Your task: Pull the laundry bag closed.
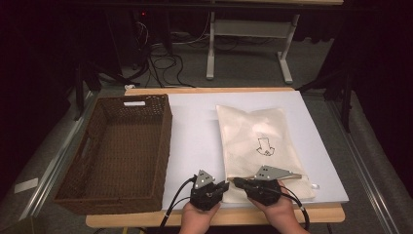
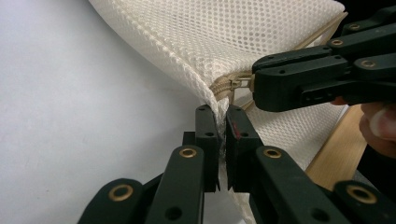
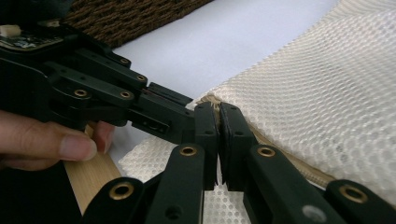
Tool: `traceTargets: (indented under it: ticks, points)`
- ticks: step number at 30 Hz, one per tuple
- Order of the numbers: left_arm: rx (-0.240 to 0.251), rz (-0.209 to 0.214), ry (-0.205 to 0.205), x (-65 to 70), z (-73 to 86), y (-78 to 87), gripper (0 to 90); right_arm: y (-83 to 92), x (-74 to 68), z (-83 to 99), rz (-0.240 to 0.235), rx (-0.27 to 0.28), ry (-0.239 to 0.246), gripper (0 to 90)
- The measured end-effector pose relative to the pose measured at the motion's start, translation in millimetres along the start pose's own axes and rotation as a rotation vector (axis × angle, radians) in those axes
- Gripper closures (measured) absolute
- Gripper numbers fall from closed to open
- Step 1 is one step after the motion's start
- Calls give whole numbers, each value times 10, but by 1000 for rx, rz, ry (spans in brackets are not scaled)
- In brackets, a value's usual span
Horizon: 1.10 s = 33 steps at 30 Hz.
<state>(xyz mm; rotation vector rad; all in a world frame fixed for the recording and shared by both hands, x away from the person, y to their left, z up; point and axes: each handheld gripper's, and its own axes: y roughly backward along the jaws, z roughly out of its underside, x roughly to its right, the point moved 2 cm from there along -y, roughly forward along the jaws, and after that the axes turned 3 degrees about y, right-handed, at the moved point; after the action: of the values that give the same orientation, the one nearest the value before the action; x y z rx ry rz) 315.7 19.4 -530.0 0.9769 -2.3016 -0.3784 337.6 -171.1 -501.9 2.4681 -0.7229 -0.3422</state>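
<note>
No writing can be read: a small black drawing is printed on the mesh bag, which lies on the white table beside the basket. Its meaning cannot be made out. The bag's near corner is pinched by the left gripper; the zipper pull is clamped by the right gripper. Both hands are held low at the near edge.

**Table and its load**

Wooden table topped with a white sheet. On the left a brown wicker basket, overhanging the sheet's left edge. On the right a cream mesh bag lies flat on the sheet, near corner lifted at the front edge. Basket and bag apart.
</note>
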Motion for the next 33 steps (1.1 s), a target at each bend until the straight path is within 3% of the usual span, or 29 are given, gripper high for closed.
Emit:
traceTargets:
  ticks: [7,11,13,15,18,22,24,28,29,33]
  points:
    - [12,-16,-21,43,-25,36,866,-9,42,22,2,-4,-34,885]
    - [17,-26,-23,58,-25,40,865,-12,44,29,9,-9,-23,886]
    - [18,-16,-15,52,-19,36,857,-8,50,32,2,-7,-24,886]
    - [10,-2,-3,44,-21,27,794,-2,51,34,-2,-2,-29,885]
    - [36,9,11,8,-44,36,721,20,41,31,-9,-1,-28,884]
    - [27,29,25,-15,-51,10,700,22,22,26,-15,4,-26,884]
    - [20,60,50,-33,-47,-14,677,19,19,27,-15,2,-24,884]
    - [27,78,73,-65,-47,-30,706,19,22,29,-16,1,-20,884]
    - [26,82,82,-76,-48,-28,781,21,28,31,-11,0,-20,884]
    - [34,69,66,-57,-53,-16,839,19,27,32,-10,1,-21,884]
